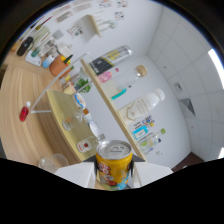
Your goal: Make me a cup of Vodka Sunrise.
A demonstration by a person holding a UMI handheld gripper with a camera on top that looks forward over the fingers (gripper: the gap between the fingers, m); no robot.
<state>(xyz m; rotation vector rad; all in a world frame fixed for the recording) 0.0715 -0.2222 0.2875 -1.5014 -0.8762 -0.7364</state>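
The tongs were clenched on a yellow can, lifted and tilted above the bench. Its opened top risked spilling juice over the glasses below.

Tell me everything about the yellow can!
The yellow can is a metal drink can with a shiny silver top and a pull tab that looks unopened. Its side is bright yellow-orange with red and white printing I cannot read. It sits between the white fingers of the gripper, which press on it from both sides. The view is tilted, so the shelves of bottles and the wooden counter beyond the can look slanted. Its bottom is hidden.
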